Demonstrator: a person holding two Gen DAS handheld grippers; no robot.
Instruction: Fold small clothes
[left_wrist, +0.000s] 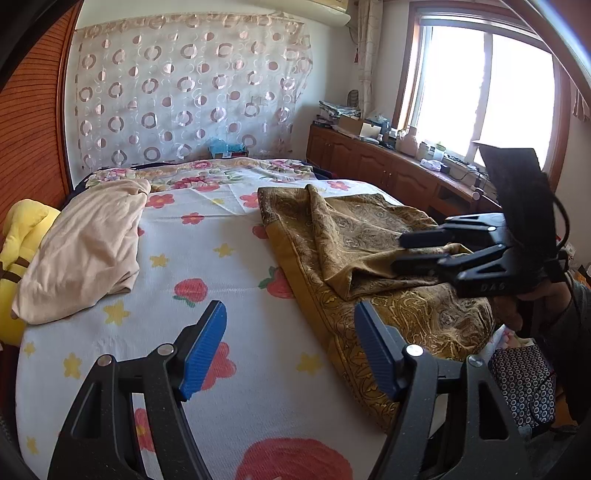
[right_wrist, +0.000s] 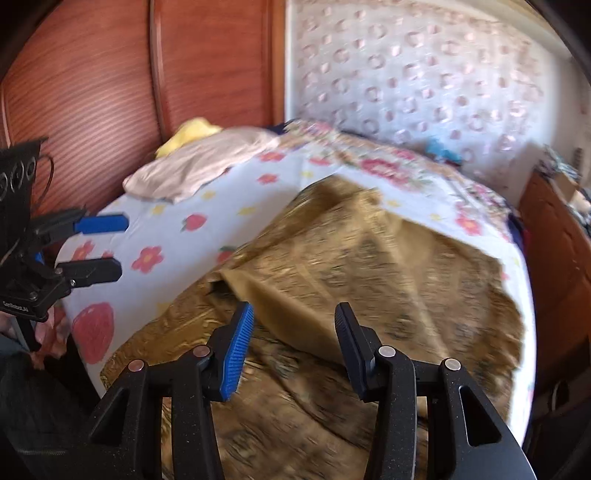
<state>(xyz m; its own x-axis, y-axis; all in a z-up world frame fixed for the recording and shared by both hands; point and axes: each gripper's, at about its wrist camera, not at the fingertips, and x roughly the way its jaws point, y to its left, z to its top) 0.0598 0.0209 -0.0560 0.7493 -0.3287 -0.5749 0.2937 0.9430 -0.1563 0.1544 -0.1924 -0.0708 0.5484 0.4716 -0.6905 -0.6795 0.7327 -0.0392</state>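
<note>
Both my grippers spread over the mustard-gold paisley-patterned cloth (left_wrist: 373, 236)

My right gripper (right_wrist: 293, 347) view is motion-blurred, jaws apart, gripping nothing; my left gripper (left_wrist: 290, 350) gapes empty beside the cloth's left edge. On my right gripper's body I read "DAS", partly cut off. A beige folded garment (left_wrist: 85, 243) lies far left of the cloth.

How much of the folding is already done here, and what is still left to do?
Done: the beige garment lies folded at the far side of the bed. In hand: the gold patterned cloth has one flap turned over itself but lies rumpled. Both the left gripper and right gripper are open and hold nothing. Left: regrip the cloth, finish its folds, smooth it.
</note>
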